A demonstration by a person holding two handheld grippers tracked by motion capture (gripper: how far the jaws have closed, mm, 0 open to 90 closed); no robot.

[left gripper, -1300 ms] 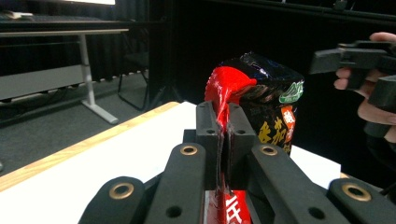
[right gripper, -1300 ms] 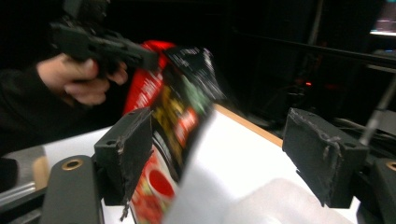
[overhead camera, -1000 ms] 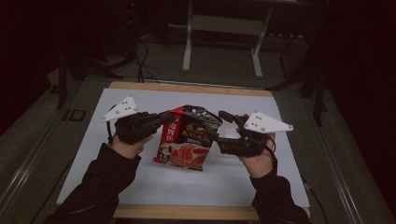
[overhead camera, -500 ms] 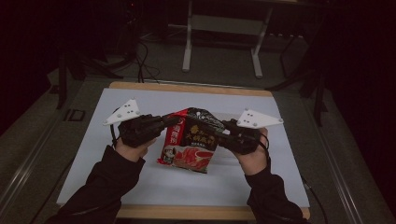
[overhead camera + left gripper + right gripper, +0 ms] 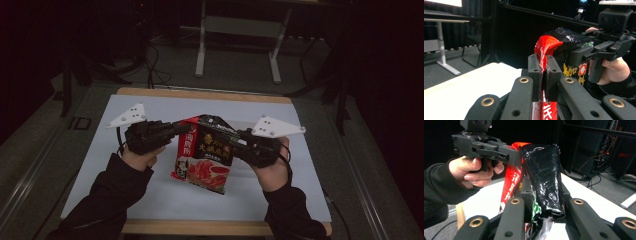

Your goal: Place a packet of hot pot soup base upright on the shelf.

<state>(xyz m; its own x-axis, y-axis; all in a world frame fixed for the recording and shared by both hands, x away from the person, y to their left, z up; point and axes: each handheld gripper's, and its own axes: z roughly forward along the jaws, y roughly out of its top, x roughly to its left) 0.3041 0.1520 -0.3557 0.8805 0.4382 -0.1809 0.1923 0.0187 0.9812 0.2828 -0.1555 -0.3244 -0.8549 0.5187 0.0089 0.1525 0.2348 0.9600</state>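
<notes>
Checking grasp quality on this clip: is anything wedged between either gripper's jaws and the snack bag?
Nothing visible. The left gripper pinches the red edge of the snack bag directly, and the right gripper clamps its black edge, with only packaging between the jaws.

A glossy red and black food pouch point(image 5: 204, 155) with yellow characters and a picture of red food on its lower front is held up over the white tabletop point(image 5: 150, 200), upper part raised and tilted. Its red top corner is pinched in the left gripper point(image 5: 543, 75), its black crinkled edge in the right gripper point(image 5: 541, 197).
</notes>
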